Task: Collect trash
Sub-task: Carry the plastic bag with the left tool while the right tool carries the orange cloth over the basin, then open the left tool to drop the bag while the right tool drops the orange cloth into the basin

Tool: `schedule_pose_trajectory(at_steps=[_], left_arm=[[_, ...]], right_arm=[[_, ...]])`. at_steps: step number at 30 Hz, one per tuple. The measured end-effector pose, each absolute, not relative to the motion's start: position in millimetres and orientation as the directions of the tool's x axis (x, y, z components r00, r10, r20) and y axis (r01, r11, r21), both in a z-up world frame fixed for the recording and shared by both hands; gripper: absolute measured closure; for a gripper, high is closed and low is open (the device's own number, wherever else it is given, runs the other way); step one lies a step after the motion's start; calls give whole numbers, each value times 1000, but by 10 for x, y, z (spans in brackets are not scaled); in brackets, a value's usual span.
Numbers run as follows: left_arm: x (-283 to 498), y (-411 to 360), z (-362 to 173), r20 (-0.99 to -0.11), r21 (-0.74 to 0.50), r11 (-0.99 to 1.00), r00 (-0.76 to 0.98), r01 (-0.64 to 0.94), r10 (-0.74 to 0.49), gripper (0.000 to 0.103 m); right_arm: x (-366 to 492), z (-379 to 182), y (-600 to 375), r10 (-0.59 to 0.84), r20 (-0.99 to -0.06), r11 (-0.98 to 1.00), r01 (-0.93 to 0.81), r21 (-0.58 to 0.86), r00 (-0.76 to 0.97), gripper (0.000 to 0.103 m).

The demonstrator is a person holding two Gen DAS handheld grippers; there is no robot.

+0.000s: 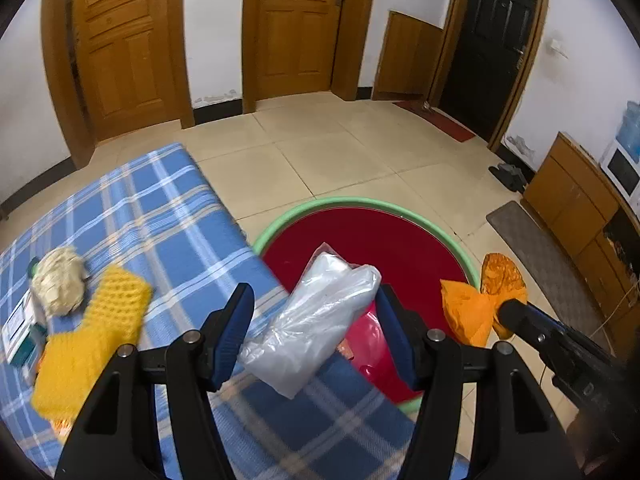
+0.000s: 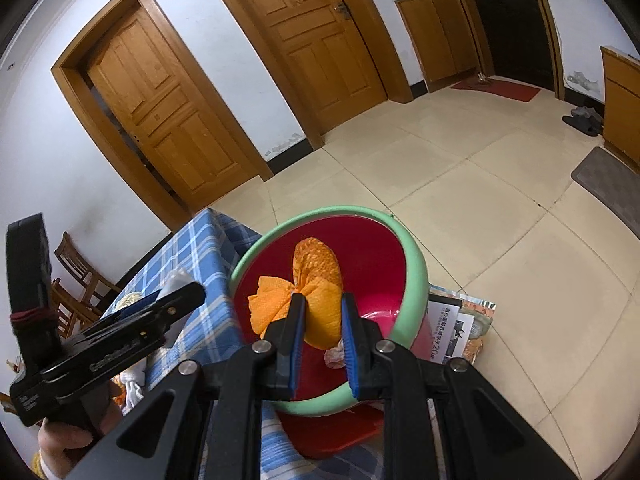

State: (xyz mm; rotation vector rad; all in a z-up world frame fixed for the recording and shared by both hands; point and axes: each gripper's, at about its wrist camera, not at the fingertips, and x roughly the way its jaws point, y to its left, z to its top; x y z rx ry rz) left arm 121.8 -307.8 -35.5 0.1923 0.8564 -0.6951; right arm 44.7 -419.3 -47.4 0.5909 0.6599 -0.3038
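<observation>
Two grippers work beside one red basin (image 2: pixel 416 276) with a green rim. The right gripper (image 2: pixel 322 308) is clamped on one crumpled orange paper (image 2: pixel 320 316), held over the basin's red inside. The left gripper (image 1: pixel 314 304) is spread wide — one clear plastic bag (image 1: pixel 316 316) sits between its fingers, touching neither. On the blue plaid cloth (image 1: pixel 168 224) lie three more pieces — one yellow mesh piece (image 1: pixel 92 336), one cream wad (image 1: pixel 60 282), one small carton (image 1: pixel 18 326).

A lived-in home: panelled wooden doors (image 1: pixel 296 28) line the far white wall, cream floor tiles (image 1: pixel 320 152) spread between, slippers (image 1: pixel 510 176) and a doormat (image 1: pixel 548 260) lie right, and a checked tablecloth (image 1: pixel 160 216) covers the near table.
</observation>
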Motion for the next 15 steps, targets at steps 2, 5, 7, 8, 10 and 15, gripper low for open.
schedule_pose_trajectory(at_steps=[2, 5, 7, 8, 10, 15], left_arm=[[1241, -3172, -398, -751, -103, 757, 449, 645, -484, 40], [1267, -3279, -456, -759, -93, 747, 439, 658, -481, 40], [1283, -3327, -488, -764, -96, 742, 429, 664, -482, 40], [1293, -3345, -503, -766, -99, 741, 425, 664, -483, 40], [1313, -3364, -532, -768, -99, 746, 426, 658, -478, 40], [1357, -3376, -609, -785, -99, 762, 420, 641, -455, 34]], right_arm=[[450, -507, -4223, -81, -655, 792, 448, 416, 751, 83], [446, -553, -4278, -83, -662, 784, 459, 418, 745, 83], [445, -582, -4313, -86, -666, 778, 468, 420, 741, 83], [443, -595, -4322, -86, -668, 776, 470, 421, 739, 83], [442, -615, -4340, -86, -671, 771, 476, 423, 736, 83], [437, -639, -4356, -84, -675, 766, 481, 427, 733, 83]])
